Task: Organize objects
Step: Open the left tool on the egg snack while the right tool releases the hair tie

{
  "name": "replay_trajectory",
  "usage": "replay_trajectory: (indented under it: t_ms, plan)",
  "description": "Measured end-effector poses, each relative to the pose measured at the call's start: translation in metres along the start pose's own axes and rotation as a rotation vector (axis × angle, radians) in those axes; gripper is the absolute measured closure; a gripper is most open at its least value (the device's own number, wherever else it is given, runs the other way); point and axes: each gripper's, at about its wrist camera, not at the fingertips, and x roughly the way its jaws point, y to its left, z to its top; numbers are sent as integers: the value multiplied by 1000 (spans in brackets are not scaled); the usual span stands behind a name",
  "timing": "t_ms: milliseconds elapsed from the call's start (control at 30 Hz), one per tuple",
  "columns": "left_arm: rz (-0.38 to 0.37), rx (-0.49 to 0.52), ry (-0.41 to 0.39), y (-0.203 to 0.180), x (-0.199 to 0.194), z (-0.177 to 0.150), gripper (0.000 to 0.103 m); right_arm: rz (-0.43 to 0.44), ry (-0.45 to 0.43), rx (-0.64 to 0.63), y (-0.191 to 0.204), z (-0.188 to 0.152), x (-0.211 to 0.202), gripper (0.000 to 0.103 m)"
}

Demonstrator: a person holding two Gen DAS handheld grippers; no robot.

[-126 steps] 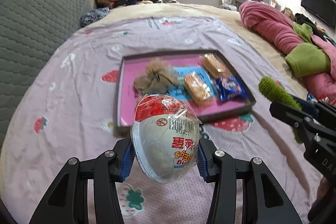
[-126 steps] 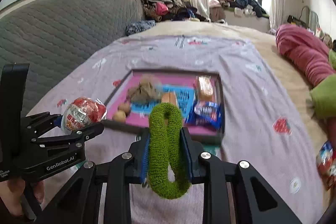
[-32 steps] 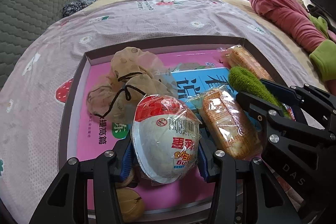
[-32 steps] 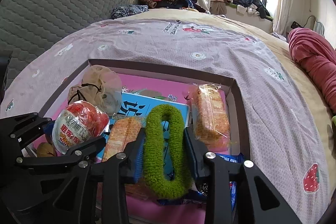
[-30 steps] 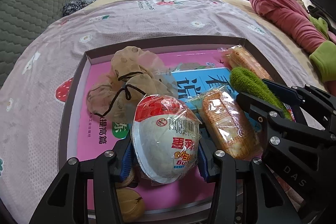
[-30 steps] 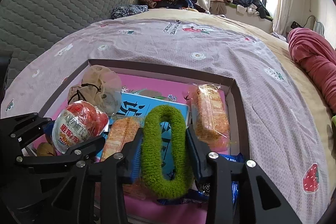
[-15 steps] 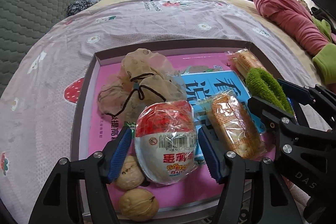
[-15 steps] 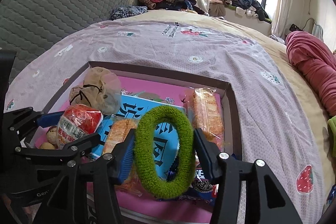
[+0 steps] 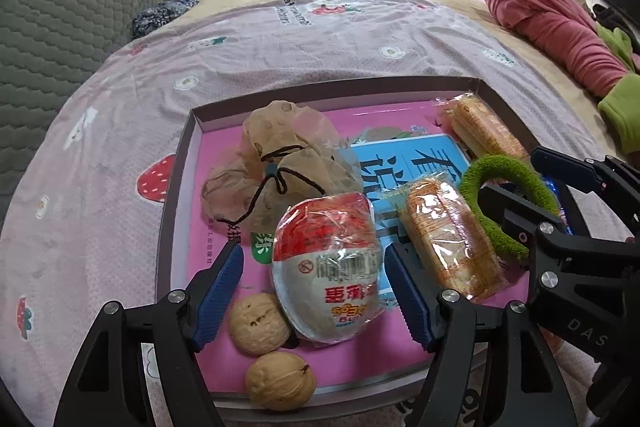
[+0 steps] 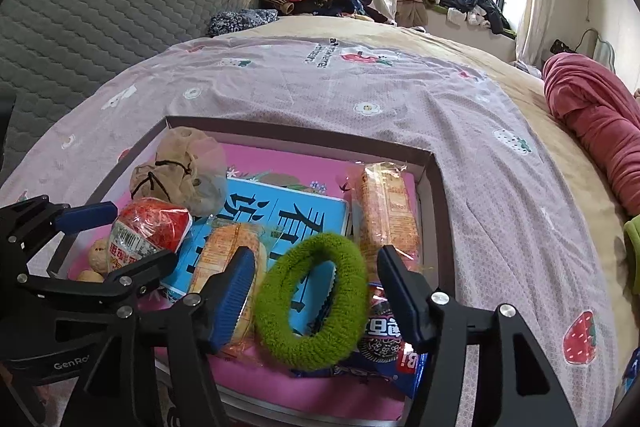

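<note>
L gripper (image 9: 314, 285) had its jaws spread wide, blue pads clear on both sides of the round red-and-white plastic-wrapped snack (image 9: 326, 267), which lay in the shallow dark-rimmed box tray w/ pink liner (image 9: 176, 187) toward the near left corner, gripped by nothing. R gripper (image 10: 316, 293) likewise had jaws apart; the fuzzy green loop hair tie (image 10: 312, 301) sat between its pads w/ a gap on the R side, L side just beside or touching the pad — couldn't tell which. The loop rested toward the tray's near right corner, partly over a dark blue foil cookie packet (image 10: 384, 341) and the near edge of a light blue booklet w/ black characters (image 10: 280, 223) in the tray's centre. Two brown walnuts (image 9: 260, 323) lay touching at the near edge, one just beside the round snack's L side. A tan sheer drawstring pouch (image 9: 280, 163) filled the far left part of the tray, its near side behind the snack. One clear-wrapped orange biscuit pack (image 9: 452, 243) lay centre-right just R of the snack; a second similar biscuit pack (image 9: 484, 127) lay along the R edge toward the far right corner. The tray sat on a lilac strawberry-print bedsheet (image 9: 100, 155), w/ a rolled pink blanket (image 9: 560, 27) well apart at the bed's far right.
</note>
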Motion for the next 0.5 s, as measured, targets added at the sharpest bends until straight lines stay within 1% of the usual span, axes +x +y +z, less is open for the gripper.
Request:
replay_trajectory:
  t_ms: [200,333,400,500]
  plan:
    - [-11,-9,-3,2,-3,1,28,0,-10,14,-2,1,-4,35]
    - [-8,-13,-18,1,-7,2,25,-5,-28,25,-5,2,-10,34]
    - [-10,-21,-25,3,-10,3,24,-4,-37,36,-7,4,-13,27]
    - [-11,-27,-34,4,-13,4,23,4,-43,47,-10,5,-16,24]
